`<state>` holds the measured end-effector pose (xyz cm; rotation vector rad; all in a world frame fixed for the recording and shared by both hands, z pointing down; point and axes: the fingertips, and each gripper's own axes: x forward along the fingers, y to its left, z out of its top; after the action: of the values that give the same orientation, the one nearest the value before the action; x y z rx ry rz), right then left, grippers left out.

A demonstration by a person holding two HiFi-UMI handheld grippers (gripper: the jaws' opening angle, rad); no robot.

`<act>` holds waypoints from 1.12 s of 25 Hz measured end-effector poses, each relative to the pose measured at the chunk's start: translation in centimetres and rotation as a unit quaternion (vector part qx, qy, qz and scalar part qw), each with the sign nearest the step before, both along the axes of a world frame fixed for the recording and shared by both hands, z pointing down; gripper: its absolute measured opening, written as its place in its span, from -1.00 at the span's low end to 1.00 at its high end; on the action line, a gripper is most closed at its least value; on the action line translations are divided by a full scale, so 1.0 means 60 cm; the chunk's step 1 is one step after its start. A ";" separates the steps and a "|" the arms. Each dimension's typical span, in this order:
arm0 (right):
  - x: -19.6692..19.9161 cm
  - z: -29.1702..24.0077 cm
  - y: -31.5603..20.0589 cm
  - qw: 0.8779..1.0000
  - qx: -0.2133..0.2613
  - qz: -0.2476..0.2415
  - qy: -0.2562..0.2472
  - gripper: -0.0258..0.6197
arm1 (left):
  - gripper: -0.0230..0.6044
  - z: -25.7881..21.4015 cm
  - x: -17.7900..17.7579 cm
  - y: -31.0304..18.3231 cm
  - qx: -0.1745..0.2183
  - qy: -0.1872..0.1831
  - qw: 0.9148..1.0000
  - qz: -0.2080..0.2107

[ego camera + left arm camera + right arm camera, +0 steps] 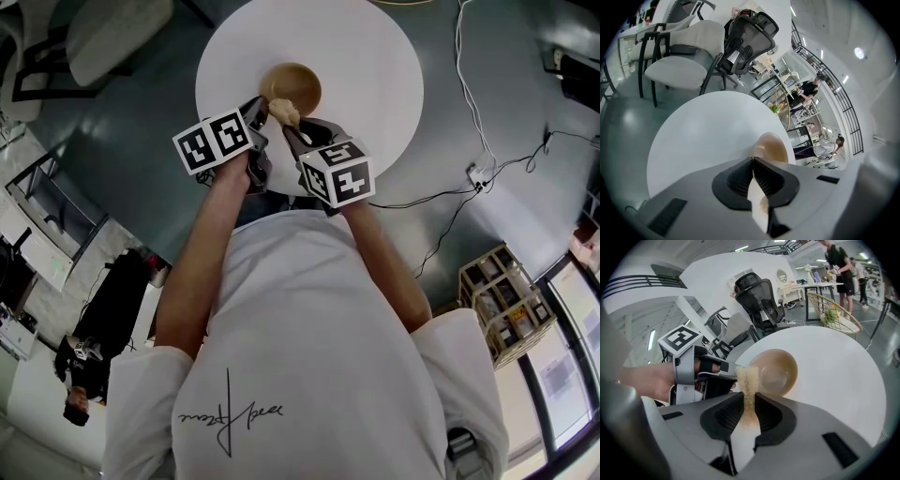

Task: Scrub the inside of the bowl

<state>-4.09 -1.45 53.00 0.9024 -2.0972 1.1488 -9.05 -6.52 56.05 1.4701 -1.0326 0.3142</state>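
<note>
- A wooden bowl point(292, 84) sits on the round white desk point(375, 75), a little on my side of the middle, with both claws drawn up at its near rim.
- My left claw point(262, 105) is clenched on the bowl's near-left rim. In the left gripper view its jaws stand almost together, with the thin wooden edge pinched between them.
- My right claw point(749, 397) is clamped on a pale, coarse sponge point(748, 380). The free end sticks out past the jaw tips and reaches the bowl's near edge, just beside the left claw's tips.
- I judge the step in hand to be the start of the scrub. The bowl is braced and the sponge is at the lip, but it is not yet down in the hollow.
- The next move, as I read it, is to push the sponge over the rim and press it against the inner wall. Then I sweep it round the curve while the left claw keeps the bowl from sliding or tipping on the smooth desk.
- The bowl is round, so it has no long axis. Its mouth faces up, and it looks to rest flat on its base, though I cannot rule out a slight tilt under the left grip.
- The sponge is a strip. Its long axis runs along the right claw's own line, slanting down and away from me toward the bowl's middle.
</note>
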 end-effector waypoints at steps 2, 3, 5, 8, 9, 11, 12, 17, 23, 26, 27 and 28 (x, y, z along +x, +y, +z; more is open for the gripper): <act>0.001 0.001 0.000 1.000 -0.001 0.002 -0.001 -0.66 | -0.88 0.001 -0.001 0.000 0.000 0.001 1.000 0.003; 0.002 0.001 0.001 1.000 -0.001 0.002 -0.002 -0.66 | -0.88 0.001 -0.001 0.000 0.000 0.001 1.000 0.004; 0.004 0.001 0.002 1.000 -0.001 0.004 -0.001 -0.66 | -0.88 0.001 0.000 0.000 0.001 0.001 1.000 0.005; 0.004 0.001 0.002 1.000 -0.003 0.006 -0.001 -0.66 | -0.88 0.001 0.001 0.000 -0.001 0.001 1.000 0.005; 0.004 0.002 0.002 1.000 -0.003 0.005 -0.001 -0.66 | -0.88 0.001 0.000 0.000 -0.001 0.001 1.000 0.006; 0.004 0.002 0.001 1.000 -0.004 0.005 -0.002 -0.66 | -0.88 0.002 0.001 -0.001 -0.002 0.000 1.000 0.008; 0.005 0.002 0.001 1.000 -0.004 0.006 -0.002 -0.66 | -0.88 0.002 0.000 -0.001 -0.002 0.001 1.000 0.009; 0.011 0.001 0.003 1.000 -0.006 0.009 -0.001 -0.66 | -0.88 0.002 0.000 0.000 -0.001 0.000 1.000 0.017; 0.022 0.000 0.006 1.000 -0.007 0.012 0.000 -0.66 | -0.88 -0.001 0.006 0.002 0.000 0.002 1.000 0.025; 0.027 0.001 0.008 1.000 -0.009 0.012 0.000 -0.66 | -0.88 -0.001 0.011 0.004 -0.001 0.007 0.999 0.036; 0.027 0.001 0.008 1.000 -0.009 0.013 0.000 -0.66 | -0.88 -0.001 0.011 0.004 -0.001 0.007 0.999 0.038; 0.028 0.001 0.008 1.000 -0.009 0.013 0.000 -0.66 | -0.88 -0.001 0.010 0.004 -0.001 0.007 0.999 0.039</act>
<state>-2.40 -0.97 53.06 0.9238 -2.0782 1.1777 -8.42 -6.29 56.01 1.5114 -0.9649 0.3615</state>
